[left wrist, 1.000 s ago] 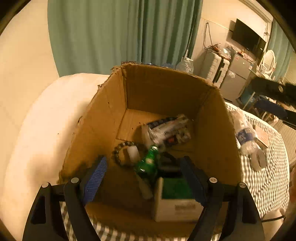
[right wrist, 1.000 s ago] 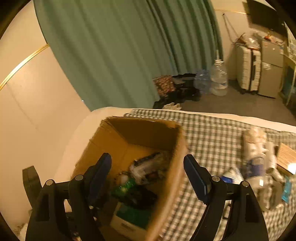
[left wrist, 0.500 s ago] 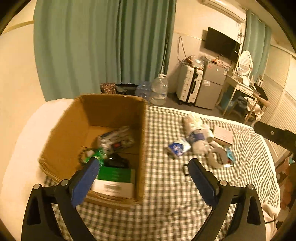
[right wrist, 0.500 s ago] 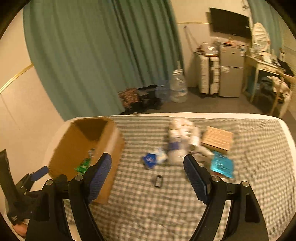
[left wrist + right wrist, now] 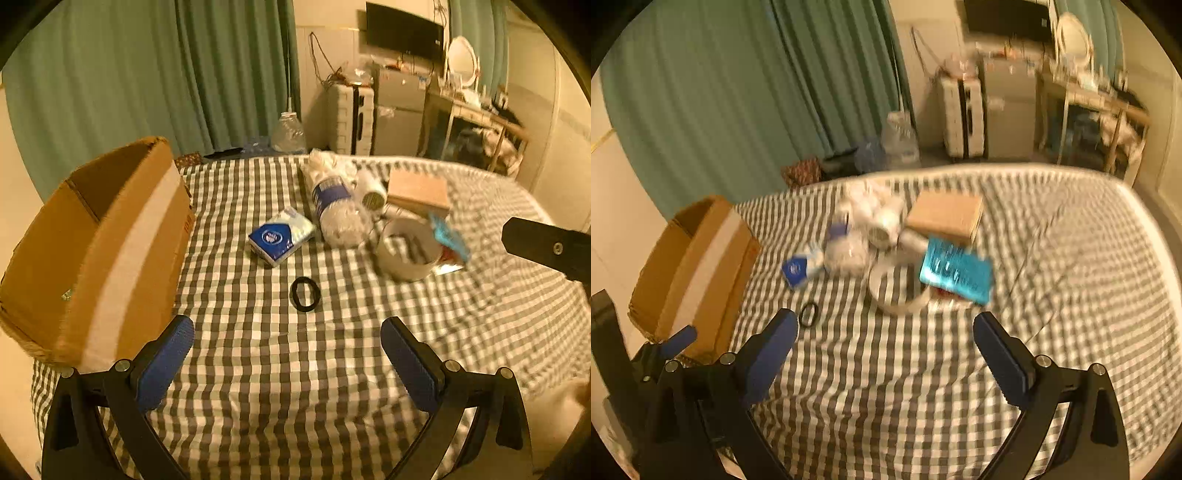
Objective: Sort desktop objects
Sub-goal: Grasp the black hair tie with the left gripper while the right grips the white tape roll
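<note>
A brown cardboard box [image 5: 96, 251] stands at the left of the checked cloth [image 5: 288, 387]; it also shows in the right wrist view [image 5: 690, 269]. On the cloth lie a black ring [image 5: 305, 294], a blue and white tissue pack [image 5: 280, 236], a plastic bottle [image 5: 332, 206], a roll of tape [image 5: 408, 249], a teal packet [image 5: 955, 271] and a small brown box [image 5: 945, 218]. My left gripper [image 5: 288, 362] is open and empty, just before the ring. My right gripper [image 5: 886, 354] is open and empty, before the tape roll.
Green curtains hang behind the table. A large water jug [image 5: 288, 134], a suitcase [image 5: 349, 122] and a desk with clutter [image 5: 476, 118] stand on the floor beyond the far edge. The right gripper's body [image 5: 550, 247] shows at the right edge of the left wrist view.
Both grippers swung right, away from the box's inside toward the loose objects on the cloth. The box now sits at the left of both views. Both stayed open.
</note>
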A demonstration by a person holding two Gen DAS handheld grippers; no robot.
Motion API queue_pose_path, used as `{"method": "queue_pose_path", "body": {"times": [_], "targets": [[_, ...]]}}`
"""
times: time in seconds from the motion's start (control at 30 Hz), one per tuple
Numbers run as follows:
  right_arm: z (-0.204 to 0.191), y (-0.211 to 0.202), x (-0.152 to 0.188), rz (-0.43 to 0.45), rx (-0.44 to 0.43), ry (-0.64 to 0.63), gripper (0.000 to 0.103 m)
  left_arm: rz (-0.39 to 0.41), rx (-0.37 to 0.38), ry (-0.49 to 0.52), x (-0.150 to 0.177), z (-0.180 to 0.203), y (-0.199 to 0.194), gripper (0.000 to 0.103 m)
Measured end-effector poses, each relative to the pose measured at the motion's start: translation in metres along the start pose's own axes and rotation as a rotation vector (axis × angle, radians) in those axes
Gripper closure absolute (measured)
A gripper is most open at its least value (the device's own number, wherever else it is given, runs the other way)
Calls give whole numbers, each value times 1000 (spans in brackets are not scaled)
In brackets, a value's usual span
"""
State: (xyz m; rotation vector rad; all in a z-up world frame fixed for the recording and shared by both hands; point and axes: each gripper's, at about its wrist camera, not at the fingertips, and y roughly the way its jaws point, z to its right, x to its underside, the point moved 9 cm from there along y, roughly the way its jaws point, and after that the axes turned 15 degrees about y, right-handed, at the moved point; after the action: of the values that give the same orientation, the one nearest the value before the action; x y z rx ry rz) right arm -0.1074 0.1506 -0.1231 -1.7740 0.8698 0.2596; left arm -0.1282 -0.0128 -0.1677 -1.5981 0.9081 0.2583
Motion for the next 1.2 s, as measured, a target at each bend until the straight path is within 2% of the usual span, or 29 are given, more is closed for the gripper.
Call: {"method": "queue_pose_path", "body": {"times": [0.1, 0.17, 0.27, 0.37, 0.57, 0.7, 0.83, 0.9, 0.93, 1.1, 1.17, 1.2], "targets": [[10, 27, 10, -64, 6, 42, 7, -52, -8, 1, 9, 4, 26, 0], [16, 45, 17, -106, 27, 52, 7, -81, 0, -33, 15, 2, 46, 0], [18, 73, 21, -138, 38, 57, 7, -98, 25, -87, 19, 0, 69, 0], [15, 100, 23, -187, 53, 32, 7, -94, -1, -132, 22, -7, 84, 0], [14, 133, 17, -207, 112, -5, 7, -34, -11, -136, 18, -7, 103, 0], [14, 154, 10, -207, 147, -27, 7, -54, 24, -97, 14, 0, 122, 0], [13, 167, -4, -177, 159, -34, 7, -63, 54, -145, 16, -5, 132, 0], [14, 175, -5, -184, 173, -49, 18, -65, 48, -144, 17, -5, 132, 0], [14, 177, -4, -186, 176, -59, 18, -62, 47, -143, 17, -5, 132, 0], [12, 173, -2, -162, 178, -76, 18, -65, 59, -175, 20, -12, 128, 16], [13, 169, 0, -163, 173, -75, 19, -75, 56, -187, 23, -17, 124, 33], [14, 166, 2, -165, 169, -74, 19, -79, 61, -194, 24, -18, 122, 38]]}}
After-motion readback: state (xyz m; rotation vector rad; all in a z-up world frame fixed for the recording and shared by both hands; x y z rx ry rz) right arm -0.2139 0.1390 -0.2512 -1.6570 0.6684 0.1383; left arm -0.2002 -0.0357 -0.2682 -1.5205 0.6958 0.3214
